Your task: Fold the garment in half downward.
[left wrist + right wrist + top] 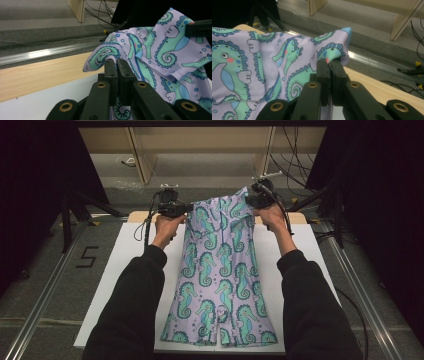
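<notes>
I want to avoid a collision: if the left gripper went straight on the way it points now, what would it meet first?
Apart from the seahorse-print shorts clamped in the left gripper, probably nothing solid soon: beyond lie the table's wooden edge, a metal rail and grey floor, apparently lower. Depth is unclear.

The trousers [220, 270] are pale lilac, printed all over with mint-green seahorses outlined in dark blue, with light blue patches, small pink cheek spots and blue dots between them; the table [115, 285] is white, with a light wood strip along its far edge; both grippers [172, 209] [260, 197] are black, with brass-coloured rivets; the sleeves [132, 310] are black; the floor [45, 265] is grey.
</notes>
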